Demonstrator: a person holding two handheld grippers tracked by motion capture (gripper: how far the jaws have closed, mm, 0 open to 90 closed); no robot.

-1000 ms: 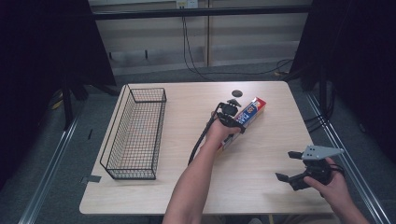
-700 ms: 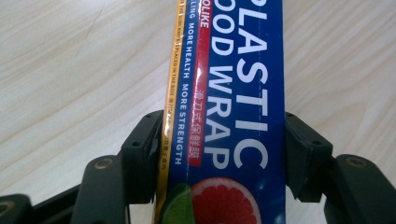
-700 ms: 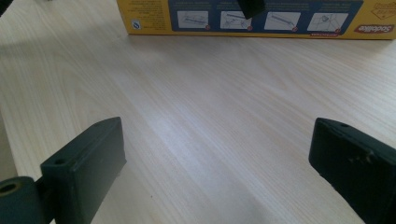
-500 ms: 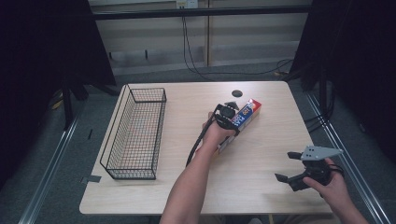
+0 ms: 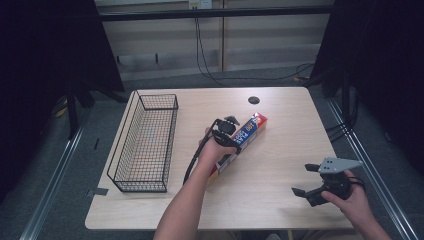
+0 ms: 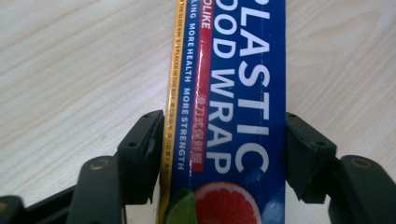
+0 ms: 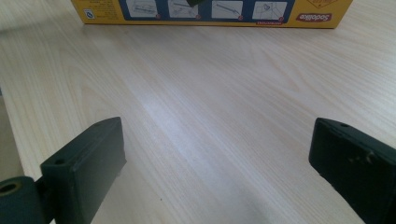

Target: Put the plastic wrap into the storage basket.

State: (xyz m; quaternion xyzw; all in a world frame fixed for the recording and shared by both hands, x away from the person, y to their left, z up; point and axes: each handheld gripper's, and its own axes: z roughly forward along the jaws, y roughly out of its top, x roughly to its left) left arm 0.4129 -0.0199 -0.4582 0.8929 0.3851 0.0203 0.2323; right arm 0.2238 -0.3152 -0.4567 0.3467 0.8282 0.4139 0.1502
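Blue plastic-wrap box, grapefruit print, yellow edge, clamped in left tongs; right tongs wide.

table: pale matt wood grain | plastic wrap box: glossy printed card | basket: black metal wire

Wooden table, wire basket, wrap box

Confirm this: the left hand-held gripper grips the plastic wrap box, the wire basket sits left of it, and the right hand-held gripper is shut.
One point is wrong: the right hand-held gripper is open, its jaws wide apart over bare table, as the right gripper view shows. The rest holds: the left hand-held gripper grips the plastic wrap box, and the wire basket sits left of it.
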